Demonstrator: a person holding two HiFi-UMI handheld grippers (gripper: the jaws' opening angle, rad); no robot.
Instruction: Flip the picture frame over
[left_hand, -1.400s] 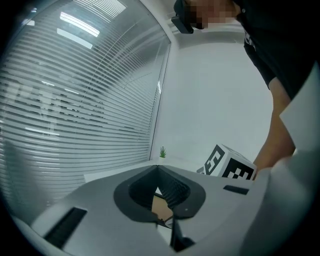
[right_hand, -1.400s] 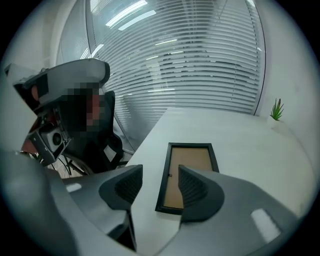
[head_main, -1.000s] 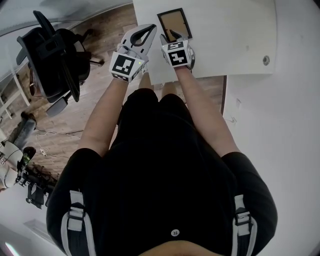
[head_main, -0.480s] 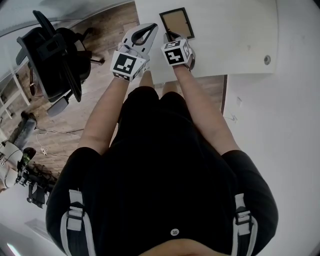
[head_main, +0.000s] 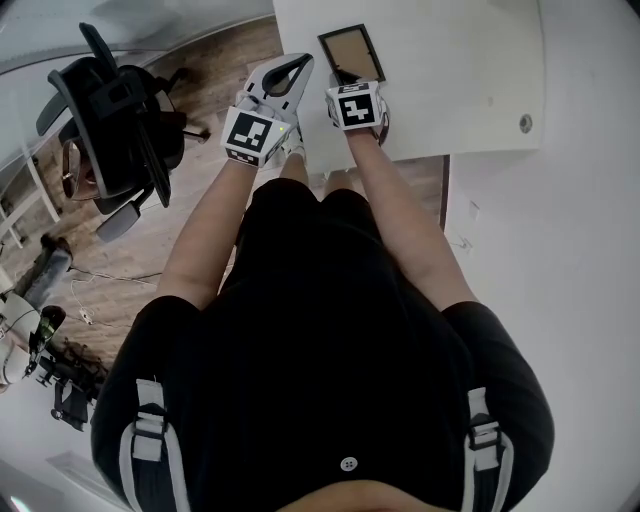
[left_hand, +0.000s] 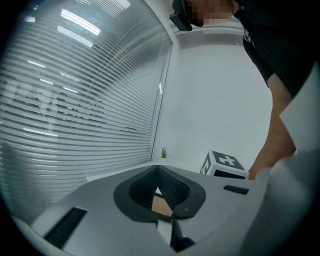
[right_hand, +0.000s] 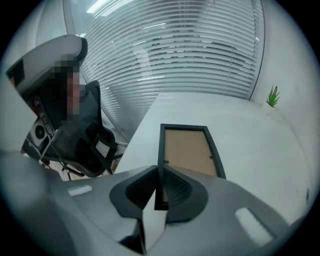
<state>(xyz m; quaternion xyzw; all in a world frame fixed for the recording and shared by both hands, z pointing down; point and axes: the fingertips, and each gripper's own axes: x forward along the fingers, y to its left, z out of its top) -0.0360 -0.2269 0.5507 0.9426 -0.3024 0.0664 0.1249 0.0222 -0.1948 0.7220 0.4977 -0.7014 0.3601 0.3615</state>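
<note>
Picture frame is seen lying flat on the white table, brown backing up, close to the table's left edge and just ahead of both hands. Long axis is run away from the person, approx. in line w/ the way the right hand-held gripper is pointed, so the frame is stretched out straight ahead of that gripper, not across it. Right gripper's jaws have just been closing and are now clamped on the frame's black left rail at the near-left corner; the rail is seen edge-on between the pads, w/ no gap visible either side. Gripper is angled steeply down onto that corner. Left hand-held gripper is held just beside the frame's left side, roughly level, jaws together w/ nothing gripped; only a bit of brown backing is glimpsed beyond the tips. Right hand is judged the working one, since the frame is already pinched by it and the left is apart from it. Step in hand is judged as grasp done, lift and flip not yet begun: far end is flat on the table. Since the grip is on the long left rail, the flip would likely be made by rolling about the long axis. Risk judged: a corner pinch could let the frame pivot or slip.
</note>
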